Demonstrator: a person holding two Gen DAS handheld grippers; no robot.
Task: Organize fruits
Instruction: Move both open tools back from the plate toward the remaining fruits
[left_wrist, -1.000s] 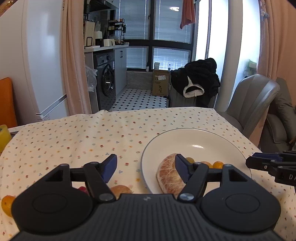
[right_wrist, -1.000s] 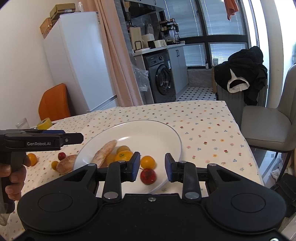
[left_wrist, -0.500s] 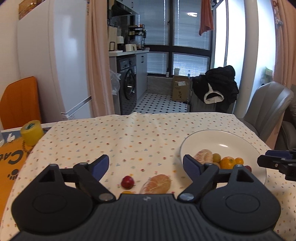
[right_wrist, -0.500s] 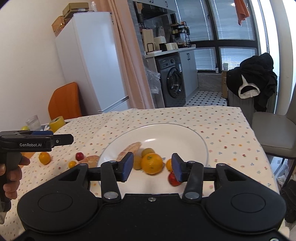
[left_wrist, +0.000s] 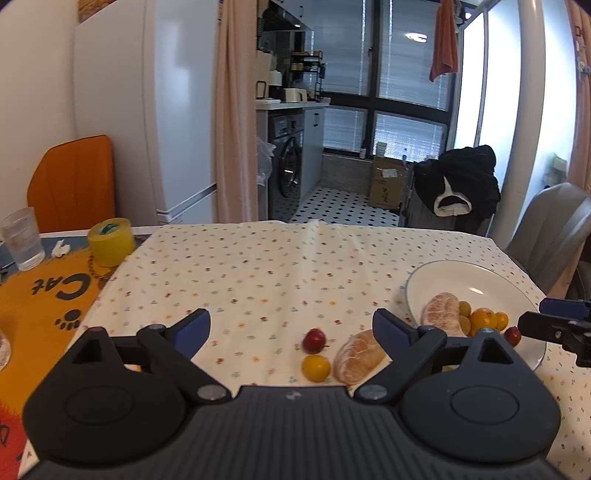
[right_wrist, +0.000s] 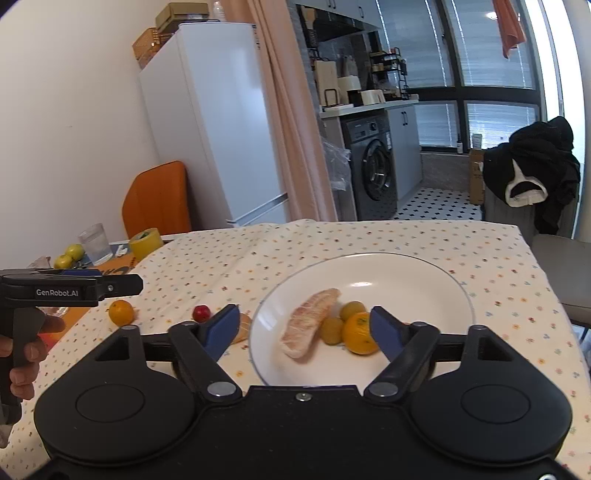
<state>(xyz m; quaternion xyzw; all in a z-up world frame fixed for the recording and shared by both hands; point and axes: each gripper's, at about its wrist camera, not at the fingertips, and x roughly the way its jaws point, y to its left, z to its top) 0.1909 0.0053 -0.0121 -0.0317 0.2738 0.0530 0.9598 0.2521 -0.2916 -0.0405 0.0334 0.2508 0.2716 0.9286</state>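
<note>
Both hand-held grippers (left_wrist: 291, 326) (right_wrist: 304, 325) wide apart, empty

1. The right gripper (left_wrist: 565, 330) is cut off by the left wrist view's right edge; only its tips show.
2. The left gripper (right_wrist: 136, 284) is seen side-on in the right wrist view, so its opening cannot be told.
3. The hand (right_wrist: 22, 354) holding it is cut by the left edge.
4. The pomelo piece (right_wrist: 243, 328) off the plate is mostly hidden behind a finger.
5. A red fruit (left_wrist: 512, 335) on the plate (left_wrist: 480, 275) is partly hidden.
6. The glass (left_wrist: 22, 240) is cut by the left edge.
</note>
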